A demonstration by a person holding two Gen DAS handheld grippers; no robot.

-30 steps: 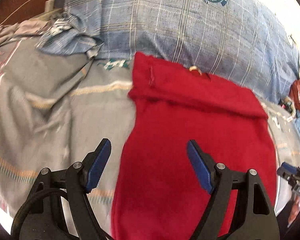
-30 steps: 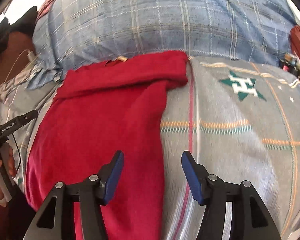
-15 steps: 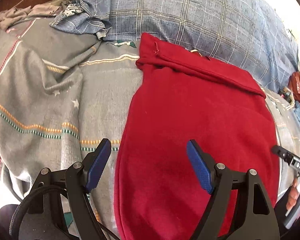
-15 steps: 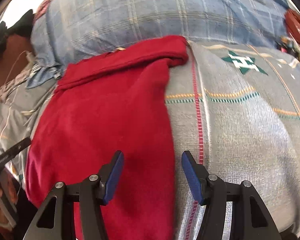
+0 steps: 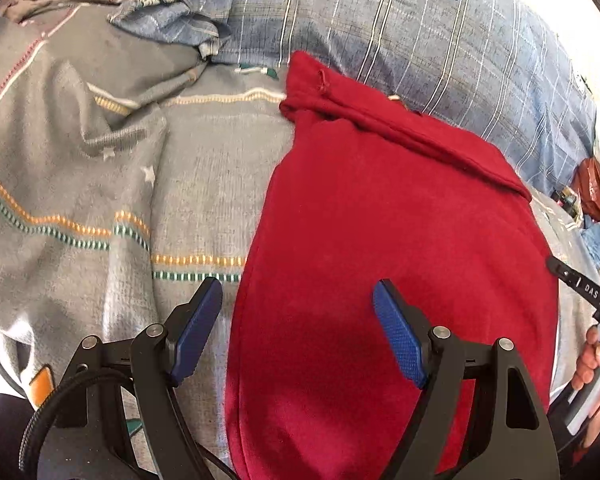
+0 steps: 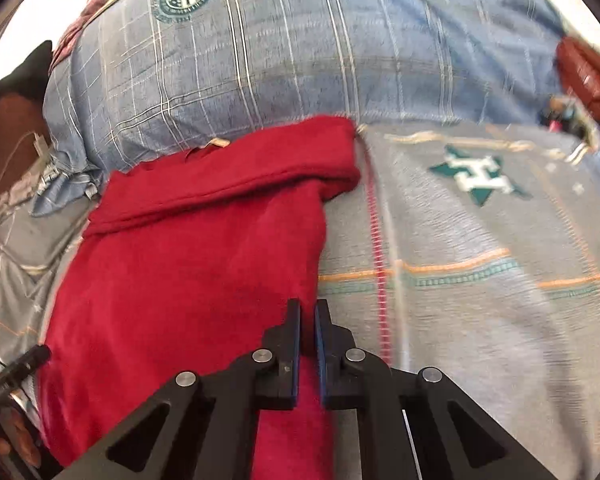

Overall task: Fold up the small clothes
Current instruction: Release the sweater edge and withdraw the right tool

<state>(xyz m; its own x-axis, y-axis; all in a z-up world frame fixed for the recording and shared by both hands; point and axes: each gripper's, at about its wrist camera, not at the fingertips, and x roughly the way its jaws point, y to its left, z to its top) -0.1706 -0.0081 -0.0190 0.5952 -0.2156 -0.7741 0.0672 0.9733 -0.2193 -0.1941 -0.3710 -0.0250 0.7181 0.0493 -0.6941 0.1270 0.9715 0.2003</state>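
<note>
A red garment (image 5: 400, 248) lies flat on a grey striped bedspread (image 5: 100, 200), its far end folded over near a blue plaid pillow. My left gripper (image 5: 298, 330) is open and hovers over the garment's near left edge, one finger over the bedspread, one over the red cloth. In the right wrist view the red garment (image 6: 188, 280) fills the left half. My right gripper (image 6: 308, 324) is shut on the garment's near right edge. The right gripper's body also shows at the right edge of the left wrist view (image 5: 584, 292).
A large blue plaid pillow (image 6: 300, 48) lies across the far side. Crumpled blue and grey cloth (image 5: 160, 12) sits at the far left. A dark red bag (image 6: 588, 76) and small items lie at the far right. A green star emblem (image 6: 480, 174) marks the bedspread.
My right gripper has shut on the red garment's right edge; it was open before. My left gripper has stayed open and drifted a little toward the garment's near left edge.
</note>
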